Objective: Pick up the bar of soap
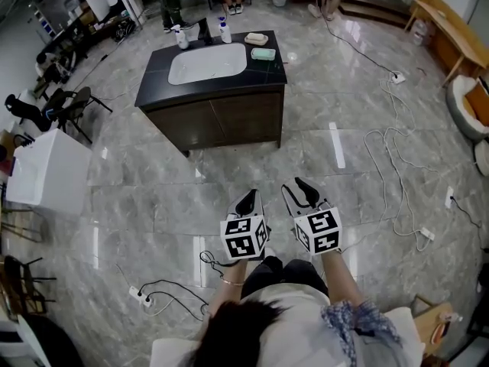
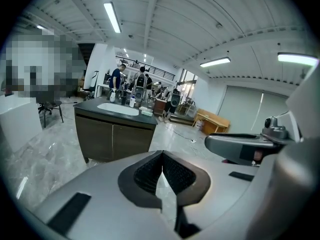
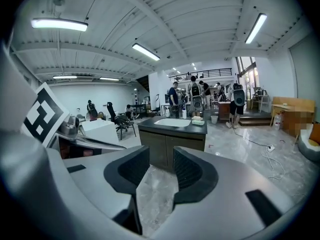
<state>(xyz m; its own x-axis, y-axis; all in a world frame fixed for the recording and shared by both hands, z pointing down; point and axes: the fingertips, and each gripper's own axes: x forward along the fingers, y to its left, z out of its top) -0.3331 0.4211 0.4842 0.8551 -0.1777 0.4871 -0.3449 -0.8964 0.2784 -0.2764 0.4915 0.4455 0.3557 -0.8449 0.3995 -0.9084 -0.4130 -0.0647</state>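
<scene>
Both jaws of right hand-held gripper [image 3: 159,156] stand apart

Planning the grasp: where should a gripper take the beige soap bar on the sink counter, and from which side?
Across its narrow width, from above, I'd say. The soap bar lies flat and low, right of the basin on the counter. A green item sits just in front, so a level approach from the near side looks crowded. Too small here to judge finer shape.
</scene>
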